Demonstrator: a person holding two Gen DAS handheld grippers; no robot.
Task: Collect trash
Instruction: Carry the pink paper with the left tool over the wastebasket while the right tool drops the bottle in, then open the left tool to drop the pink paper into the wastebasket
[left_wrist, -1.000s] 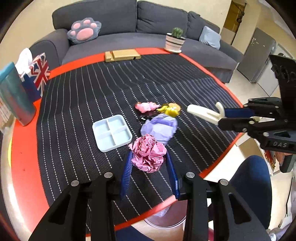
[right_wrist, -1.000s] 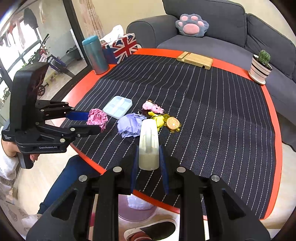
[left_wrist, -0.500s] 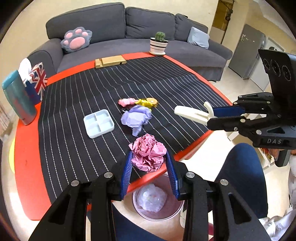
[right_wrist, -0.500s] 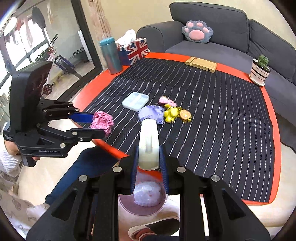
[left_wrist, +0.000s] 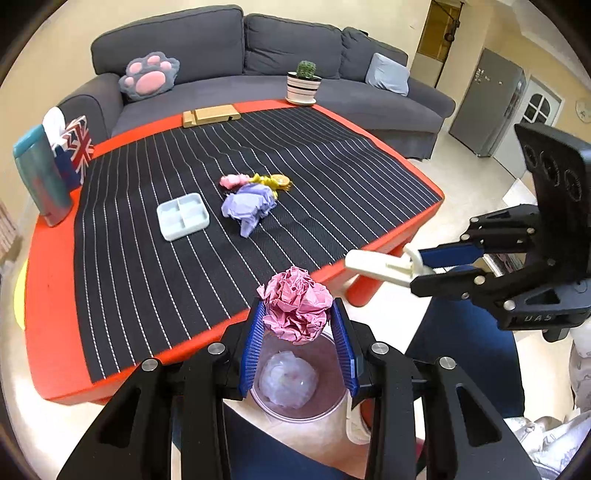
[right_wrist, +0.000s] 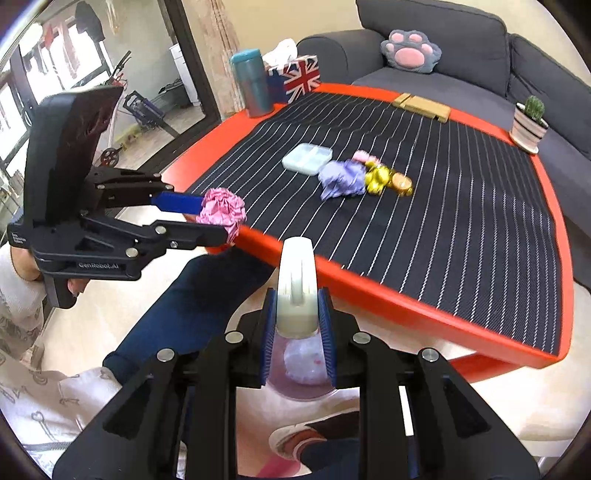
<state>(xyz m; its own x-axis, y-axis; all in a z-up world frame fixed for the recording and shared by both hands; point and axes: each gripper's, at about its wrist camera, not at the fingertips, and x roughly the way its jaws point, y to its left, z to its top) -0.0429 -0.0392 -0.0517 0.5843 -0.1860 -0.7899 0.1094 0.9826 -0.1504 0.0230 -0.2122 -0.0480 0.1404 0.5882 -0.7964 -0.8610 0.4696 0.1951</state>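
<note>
In the left wrist view we find the left gripper (left_wrist: 297, 325) at lower centre, its blue pads closed partway onto a crumpled pink paper ball (left_wrist: 297, 308) and pressing it from both sides. The ball hangs just off the near red edge of the table (left_wrist: 51, 295), directly above a round bin (left_wrist: 299, 402) on the floor at the bottom of the frame; the bin contains a pale wad that we take to be a bag or tissue, since the view through the fingers is poor. At the right of this frame the right gripper (left_wrist: 415, 264) is clamped on the end of a cream plastic object (left_wrist: 373, 266), held beyond the table edge. In the right wrist view that gripper (right_wrist: 297, 325) sits at lower centre, jaws nearly closed on the cream object (right_wrist: 295, 280), with the bin (right_wrist: 301, 384) visible below it. On the striped black cloth (left_wrist: 147, 277) at mid frame remain a crumpled purple paper (left_wrist: 247, 205), a small pink item (left_wrist: 231, 181) and yellow wrappers (left_wrist: 271, 181) touching it, and a white four-compartment tray (left_wrist: 183, 216) just to their left.
</note>
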